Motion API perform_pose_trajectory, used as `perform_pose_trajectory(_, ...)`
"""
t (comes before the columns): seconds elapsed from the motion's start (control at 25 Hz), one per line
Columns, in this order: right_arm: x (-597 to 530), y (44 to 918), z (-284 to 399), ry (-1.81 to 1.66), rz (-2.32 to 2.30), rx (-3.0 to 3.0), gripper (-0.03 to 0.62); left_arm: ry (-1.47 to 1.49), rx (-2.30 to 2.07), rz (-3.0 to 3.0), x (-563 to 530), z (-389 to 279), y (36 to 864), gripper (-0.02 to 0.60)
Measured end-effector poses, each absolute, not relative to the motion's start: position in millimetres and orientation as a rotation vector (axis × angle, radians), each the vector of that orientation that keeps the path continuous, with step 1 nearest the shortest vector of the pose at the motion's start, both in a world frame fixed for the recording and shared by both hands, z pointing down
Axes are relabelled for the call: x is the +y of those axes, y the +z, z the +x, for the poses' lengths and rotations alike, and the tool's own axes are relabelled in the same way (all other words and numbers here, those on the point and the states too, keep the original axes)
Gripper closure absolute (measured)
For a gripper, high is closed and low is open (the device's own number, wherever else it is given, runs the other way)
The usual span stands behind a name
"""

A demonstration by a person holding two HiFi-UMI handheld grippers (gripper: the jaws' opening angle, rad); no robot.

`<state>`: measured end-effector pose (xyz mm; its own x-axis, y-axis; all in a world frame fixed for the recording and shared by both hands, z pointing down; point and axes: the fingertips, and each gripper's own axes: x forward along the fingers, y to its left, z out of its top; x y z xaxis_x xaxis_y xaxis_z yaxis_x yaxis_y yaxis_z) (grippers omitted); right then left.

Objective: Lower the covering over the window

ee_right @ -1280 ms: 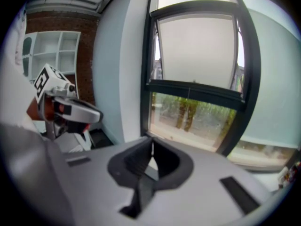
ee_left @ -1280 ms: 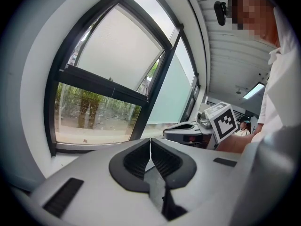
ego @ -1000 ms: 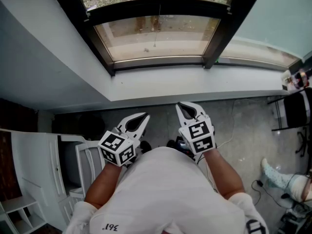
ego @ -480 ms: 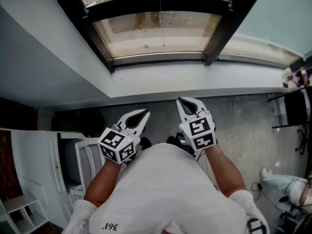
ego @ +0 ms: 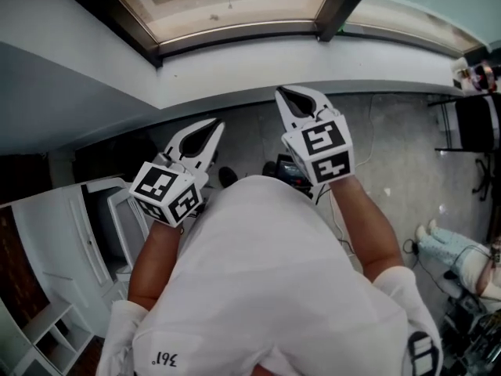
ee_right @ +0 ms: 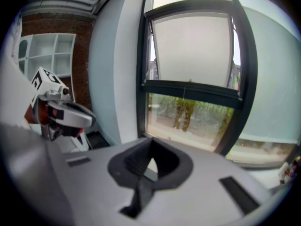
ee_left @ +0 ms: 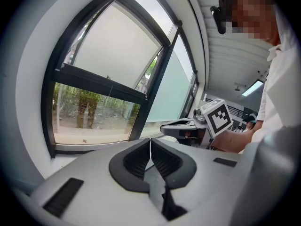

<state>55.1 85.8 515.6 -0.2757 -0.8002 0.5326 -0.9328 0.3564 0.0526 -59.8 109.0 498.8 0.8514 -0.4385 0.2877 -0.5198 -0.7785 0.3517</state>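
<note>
- Left gripper [ee_left: 150, 141]: jaws pressed together on nothing; the blind [ee_left: 117, 46] hangs well ahead and above (partly lowered).
- Right gripper [ee_right: 151, 144]: likewise clenched, empty, well apart from the blind.

The window [ego: 227, 10] stands ahead of both tongs, above the sill [ego: 313, 57]. The blind [ee_left: 117, 46] hangs over its upper part, with the lower pane [ee_left: 89, 112] beneath. The left tongs [ego: 211, 128] sit beside the right tongs [ego: 288, 94], apart. A shelf unit [ego: 47, 319] stands far left, with a chair [ego: 121, 225] between it and the person.
</note>
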Motion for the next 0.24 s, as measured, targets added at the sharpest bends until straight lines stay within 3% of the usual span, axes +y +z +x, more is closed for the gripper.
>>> perform_pose_trajectory(0.24, 80.9, 521.2, 57.7, 0.376, 1.517, -2.144, 0.572, 0.264, -0.707, 2.603, 105.3, -58.9, 505.3, 0.56)
